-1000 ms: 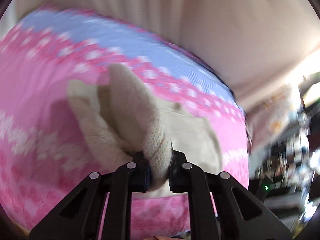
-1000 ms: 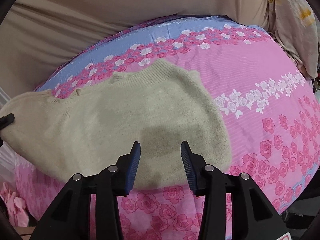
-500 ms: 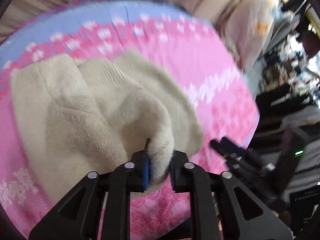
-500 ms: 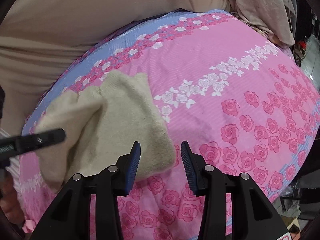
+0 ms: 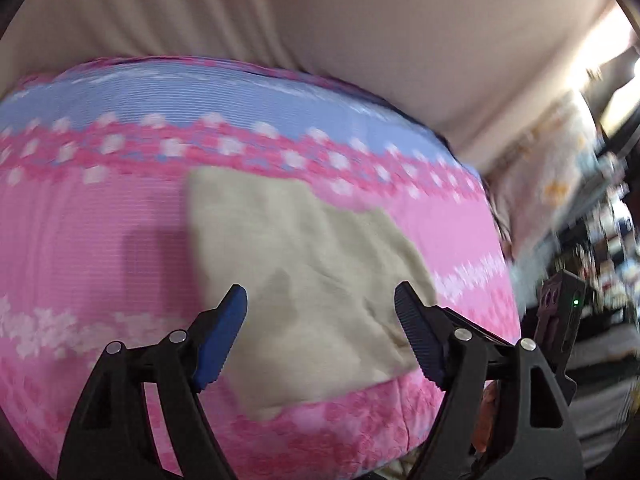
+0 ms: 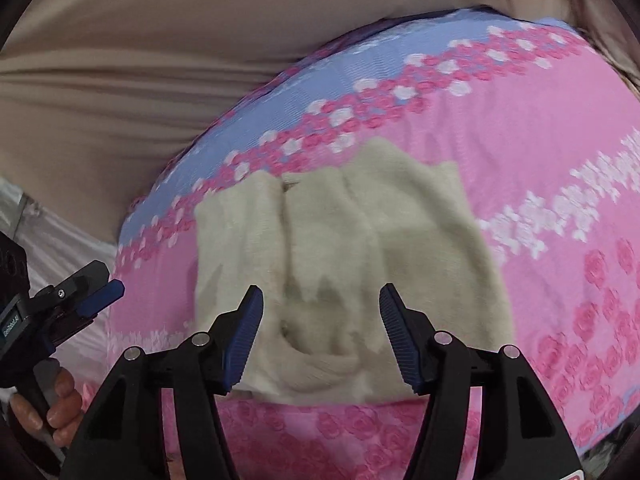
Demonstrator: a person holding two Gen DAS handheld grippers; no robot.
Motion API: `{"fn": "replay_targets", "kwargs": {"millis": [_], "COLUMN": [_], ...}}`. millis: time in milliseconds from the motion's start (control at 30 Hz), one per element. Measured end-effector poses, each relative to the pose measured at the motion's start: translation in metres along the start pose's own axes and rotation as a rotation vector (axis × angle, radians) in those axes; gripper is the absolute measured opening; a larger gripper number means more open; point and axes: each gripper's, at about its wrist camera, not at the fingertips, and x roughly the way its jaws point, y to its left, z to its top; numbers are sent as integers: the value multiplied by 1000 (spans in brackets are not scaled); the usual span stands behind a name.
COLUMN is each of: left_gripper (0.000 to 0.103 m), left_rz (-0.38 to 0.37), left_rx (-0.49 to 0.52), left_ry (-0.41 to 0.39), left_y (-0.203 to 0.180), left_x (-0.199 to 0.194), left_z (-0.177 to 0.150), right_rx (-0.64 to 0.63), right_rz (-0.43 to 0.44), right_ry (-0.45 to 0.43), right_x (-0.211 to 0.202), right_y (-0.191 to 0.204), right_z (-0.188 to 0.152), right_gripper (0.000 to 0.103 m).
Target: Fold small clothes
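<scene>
Left wrist view: looks forward between the spread fingers of the left gripper (image 5: pixel 320 336), down and close onto the sweater (image 5: pixel 304 280) on the bedspread (image 5: pixel 100 240). Right wrist view: from the right gripper (image 6: pixel 320 332), equally close, same facing. Both share sweater (image 6: pixel 344 260), bedspread (image 6: pixel 540 140) and curtain (image 5: pixel 320 20) behind.

Your sweater (image 6: pixel 344 280) lies folded on the bedspread (image 6: pixel 540 152), curtain (image 6: pixel 160 40) behind, both grippers before it.
</scene>
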Motion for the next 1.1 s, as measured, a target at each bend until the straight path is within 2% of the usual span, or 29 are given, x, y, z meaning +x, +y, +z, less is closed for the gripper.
{"fn": "replay_targets", "kwargs": {"millis": [67, 133, 167, 200, 233, 333, 400, 467, 533, 567, 600, 667, 700, 733, 767, 800, 867, 933, 967, 1033, 1100], "left_gripper": [74, 74, 74, 74, 74, 74, 74, 74, 74, 74, 74, 74, 75, 77, 80, 81, 81, 81, 81, 81, 81], "left_rz": [23, 52, 59, 66, 65, 69, 71, 60, 45, 40, 37, 52, 56, 57, 48, 36, 31, 32, 33, 39, 53], "left_rx": [-56, -100, -116, -135, -151, -181, -189, -193, -179, -164, -145, -77, -42, -7, 31, 57, 105, 133, 143, 163, 175], "left_ry": [-32, -61, -69, -74, -76, -72, -65, -46, -9, 9, 27, 71, 86, 98, 109, 117, 139, 159, 167, 179, 183], "left_y": [21, 40, 45, 51, 54, 64, 69, 74, 70, 65, 63, 48, 41, 32, 22, 14, 0, -11, -16, -25, -32], "left_x": [-15, -27, -31, -34, -35, -42, -45, -45, -37, -32, -27, -16, -12, -9, -5, -1, 9, 17, 20, 26, 30], "left_z": [2, 0, -2, -5, -8, -18, -24, -29, -34, -35, -34, -33, -33, -33, -33, -34, -34, -35, -36, -38, -40], "right_rx": [-54, -44, -33, -31, -28, -99, -76, -66, -59, -56, -53, -17, 2, 7, 1, -24, -52, 13, 58, 90, 110], "right_rz": [2, -16, -20, 1, -1, 13, 0, -74, -130, -202, -222, -212, -207, -216, -226, -230, -239, -201, -180, -151, -57], "right_ry": [61, 136, 189, 228, 222, 66, 12, 34, 125, 169, 181, 127, 65, 16, -19, -17, 62, 131, 144, 138, 129], "right_x": [32, 64, 81, 90, 90, 37, 2, -3, 20, 37, 44, 36, 24, 16, 12, 16, 39, 60, 66, 61, 53], "right_y": [18, 24, 27, 30, 35, 55, 48, 24, -4, -18, -23, -22, -17, -12, -10, -8, -13, -25, -28, -29, -25], "right_z": [11, 12, 10, 8, 6, 3, -3, -16, -30, -39, -45, -47, -43, -40, -36, -32, -25, -24, -24, -24, -22], "right_gripper": [66, 66, 49, 23, 14, 12, 12, 15, 23, 26, 29, 33, 38, 55, 66, 68, 68, 69, 72, 72, 72]}}
